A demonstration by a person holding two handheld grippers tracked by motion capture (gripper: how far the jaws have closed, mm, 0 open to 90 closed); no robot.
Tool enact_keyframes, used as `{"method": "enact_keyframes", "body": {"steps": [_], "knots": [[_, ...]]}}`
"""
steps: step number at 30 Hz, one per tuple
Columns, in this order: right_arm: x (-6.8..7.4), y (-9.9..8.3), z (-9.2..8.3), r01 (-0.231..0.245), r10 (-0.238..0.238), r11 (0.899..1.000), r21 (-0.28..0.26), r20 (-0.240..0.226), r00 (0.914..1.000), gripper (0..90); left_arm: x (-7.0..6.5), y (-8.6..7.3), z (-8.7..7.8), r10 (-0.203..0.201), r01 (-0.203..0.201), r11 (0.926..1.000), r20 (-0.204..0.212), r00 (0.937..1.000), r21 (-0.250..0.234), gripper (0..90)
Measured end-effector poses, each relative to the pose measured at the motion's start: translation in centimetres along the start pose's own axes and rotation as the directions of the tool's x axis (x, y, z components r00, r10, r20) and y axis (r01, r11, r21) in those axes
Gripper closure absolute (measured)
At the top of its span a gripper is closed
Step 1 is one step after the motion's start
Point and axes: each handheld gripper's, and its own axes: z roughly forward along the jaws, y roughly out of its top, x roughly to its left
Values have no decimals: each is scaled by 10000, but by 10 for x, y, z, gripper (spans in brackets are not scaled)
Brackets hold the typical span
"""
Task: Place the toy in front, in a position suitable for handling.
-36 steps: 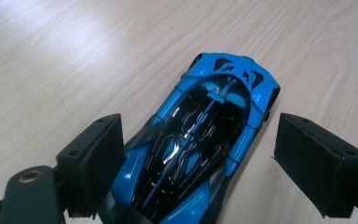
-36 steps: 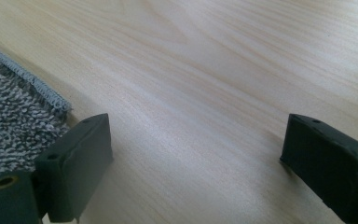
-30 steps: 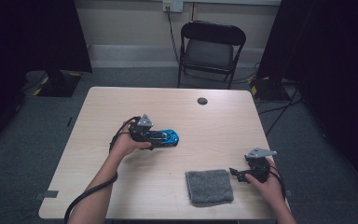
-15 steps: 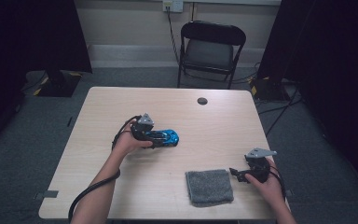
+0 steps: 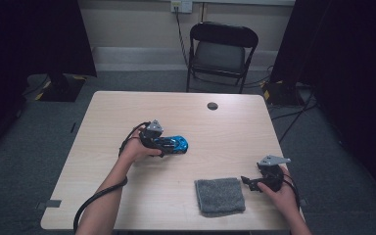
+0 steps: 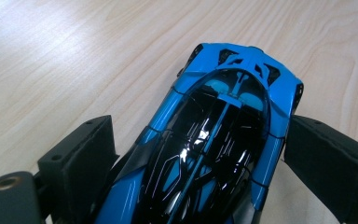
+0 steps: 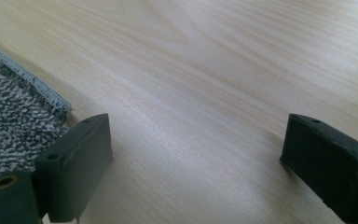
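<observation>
Toy car (image 5: 175, 144), blue with a glossy black roof and canopy, sits on the pale wooden bench (image 5: 225, 127) a little left of centre, lying roughly crosswise in the high view with one end pointing to the right. The left gripper (image 5: 165, 145) reaches it from the left side, and its jaws have just been opening, with the car lying between them. In the left gripper view the toy car (image 6: 214, 144) runs up the middle between the two black pads: the right pad stands beside the car's flank with a thin gap showing, while the left pad stands clearly apart from the bodywork, so the jaws straddle the car without pressing on it. Whether the right pad brushes the paint is hard to tell from this angle.

Near the front right corner of the bench the right gripper (image 5: 248, 182) rests low in the person's hand, pointing left toward a grey cloth (image 5: 219, 196) that lies flat near the front edge. In the right gripper view its jaws stand wide apart over bare wood, with nothing between them, and the stitched edge of the grey cloth (image 7: 14, 116) lies just beside the left jaw. A small dark round disc (image 5: 212, 105) sits near the far edge of the bench, well apart from the car.
</observation>
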Motion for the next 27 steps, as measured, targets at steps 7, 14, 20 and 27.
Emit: {"method": "enact_keyframes", "body": {"steps": [7,14,20,27], "knots": [[0,0,0,0,0,10000,2,-1,10000,75,3,0,1,35,-36,10000,218,9998,53,83],[0,0,0,0,0,10000,2,2,10000,75,2,-1,3,429,-434,9987,193,9989,250,67],[0,0,0,5,-5,10000,0,-3,10000,75,1,2,4,417,-425,9983,209,9989,398,66],[0,0,0,15,-15,10000,-1,-16,10000,75,2,3,5,497,-512,9973,284,9984,534,72]]}}
